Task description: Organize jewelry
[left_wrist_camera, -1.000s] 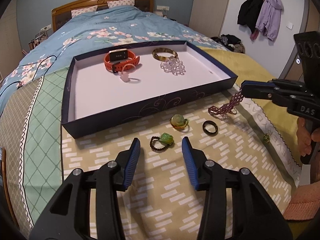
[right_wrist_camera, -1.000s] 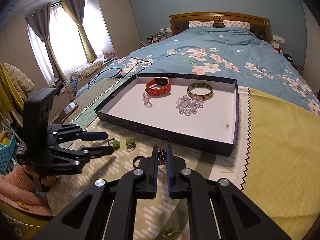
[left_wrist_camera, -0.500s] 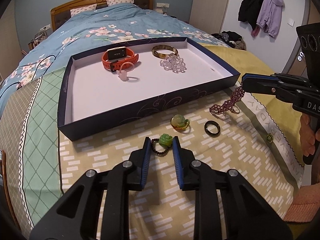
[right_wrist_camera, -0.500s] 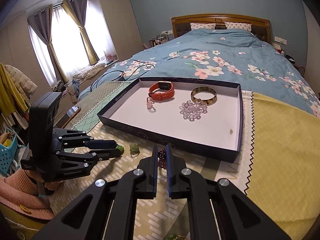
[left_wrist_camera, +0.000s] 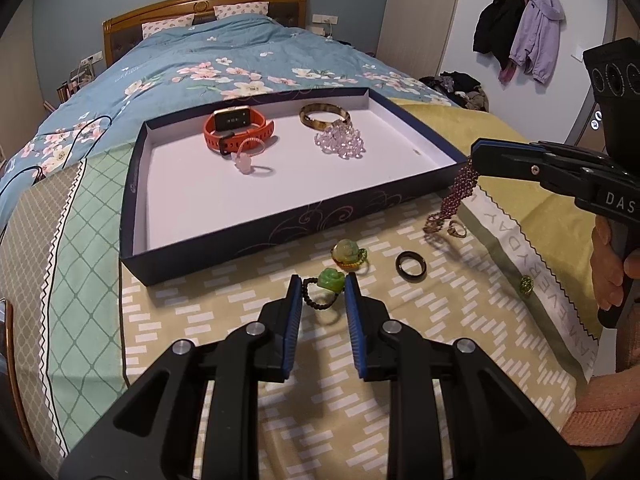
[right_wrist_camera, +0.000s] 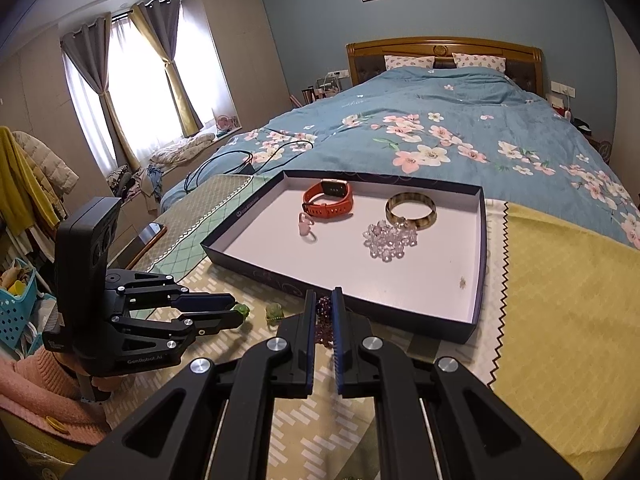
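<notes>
A green stone ring (left_wrist_camera: pixel 330 280) on a dark bead band lies on the patterned cloth, and my left gripper (left_wrist_camera: pixel 323 286) is shut on it, a blue pad on each side of the stone. My right gripper (left_wrist_camera: pixel 476 156) is shut on a purple bead bracelet (left_wrist_camera: pixel 456 196). The bracelet hangs from its tips, and its lower end touches the cloth beside a small gold ring (left_wrist_camera: pixel 457 232). In the right wrist view the bracelet (right_wrist_camera: pixel 324 320) shows between the shut right gripper (right_wrist_camera: pixel 323 304), with the left gripper (right_wrist_camera: pixel 236 310) at the left. The dark blue tray (left_wrist_camera: pixel 280 236) lies just beyond.
In the tray lie an orange watch (left_wrist_camera: pixel 236 130), a brown bangle (left_wrist_camera: pixel 324 116), a clear bead bracelet (left_wrist_camera: pixel 340 142) and a pink ring (left_wrist_camera: pixel 248 160). On the cloth are a yellow-green ring (left_wrist_camera: pixel 347 254), a black ring (left_wrist_camera: pixel 411 265) and a small green charm (left_wrist_camera: pixel 526 284). A person's hand (left_wrist_camera: pixel 612 276) holds the right gripper.
My left jaws have come together from wide apart onto the green stone ring. My right gripper stays shut, with the purple bracelet still hanging from it.
</notes>
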The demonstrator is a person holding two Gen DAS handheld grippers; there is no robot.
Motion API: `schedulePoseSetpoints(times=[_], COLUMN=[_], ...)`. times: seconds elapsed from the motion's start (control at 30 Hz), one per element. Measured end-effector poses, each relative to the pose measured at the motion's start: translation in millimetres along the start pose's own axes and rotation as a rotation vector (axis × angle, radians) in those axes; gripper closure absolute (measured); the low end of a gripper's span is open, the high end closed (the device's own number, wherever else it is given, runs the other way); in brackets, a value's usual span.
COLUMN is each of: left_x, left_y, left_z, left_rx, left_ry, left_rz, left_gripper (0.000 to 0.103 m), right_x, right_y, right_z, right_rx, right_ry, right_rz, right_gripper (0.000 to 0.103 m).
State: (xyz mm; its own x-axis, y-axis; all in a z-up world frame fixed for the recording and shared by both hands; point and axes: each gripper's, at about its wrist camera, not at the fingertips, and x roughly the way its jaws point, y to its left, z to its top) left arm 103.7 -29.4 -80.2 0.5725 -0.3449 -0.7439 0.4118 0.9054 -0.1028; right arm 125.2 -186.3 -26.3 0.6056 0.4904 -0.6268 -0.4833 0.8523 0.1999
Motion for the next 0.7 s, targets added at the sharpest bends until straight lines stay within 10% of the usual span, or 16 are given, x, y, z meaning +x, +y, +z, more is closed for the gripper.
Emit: schedulePoseSetpoints(times=[0.7], left_x=[-30], left_y=[-2], left_z=[15], left_rx=[-0.005], left_ry=[-0.081], left_rz=[-0.022], left_gripper=[0.081], right_x=[-8], right_y=[5], right_z=[17], right_rx=[-0.024], right_ry=[-0.041], right_rz=[0.014], right_gripper=[0.097])
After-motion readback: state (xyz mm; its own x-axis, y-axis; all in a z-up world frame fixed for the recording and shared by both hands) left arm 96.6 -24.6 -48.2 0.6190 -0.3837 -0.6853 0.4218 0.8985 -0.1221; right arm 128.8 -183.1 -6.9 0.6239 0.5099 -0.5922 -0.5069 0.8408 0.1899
